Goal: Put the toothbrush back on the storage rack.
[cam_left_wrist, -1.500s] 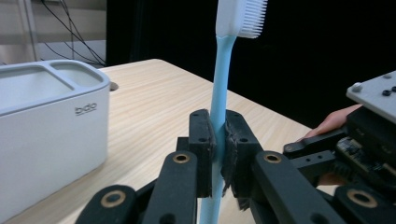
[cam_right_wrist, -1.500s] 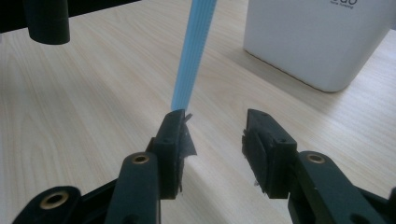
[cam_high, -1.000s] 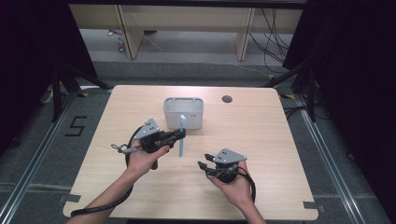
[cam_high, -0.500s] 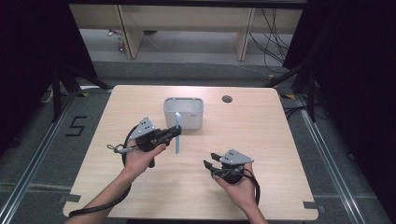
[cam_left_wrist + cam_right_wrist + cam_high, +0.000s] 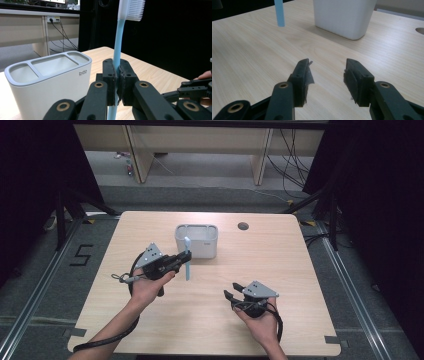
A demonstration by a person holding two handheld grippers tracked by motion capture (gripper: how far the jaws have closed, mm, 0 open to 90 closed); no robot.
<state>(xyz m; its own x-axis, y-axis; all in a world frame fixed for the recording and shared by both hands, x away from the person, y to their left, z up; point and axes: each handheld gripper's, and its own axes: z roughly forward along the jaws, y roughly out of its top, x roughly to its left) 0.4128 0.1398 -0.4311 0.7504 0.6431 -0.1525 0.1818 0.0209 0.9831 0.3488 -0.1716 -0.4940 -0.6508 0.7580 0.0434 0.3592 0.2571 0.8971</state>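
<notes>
A light-blue toothbrush (image 5: 187, 260) (image 5: 117, 45) stands upright in the air, clamped at mid-handle by my left gripper (image 5: 181, 259) (image 5: 117, 82), which is shut on it. Its white bristle head (image 5: 132, 9) is at the top. Just beyond it stands a white holder (image 5: 196, 240) (image 5: 47, 82) with three compartments, all looking empty. My right gripper (image 5: 232, 294) (image 5: 327, 75) hovers low over the table at the front right, open with nothing between its jaws; they have just been opening. The brush's lower end (image 5: 279, 13) hangs at the far left in the right gripper view.
The wooden table (image 5: 300, 270) has a round cable hole (image 5: 243, 226) at the back right. A desk and cables stand on the floor beyond the far edge. Dark curtains flank both sides.
My left gripper has carried the toothbrush a little up and toward the holder. The right gripper has drawn back toward the front edge and its jaws stand wider apart.
</notes>
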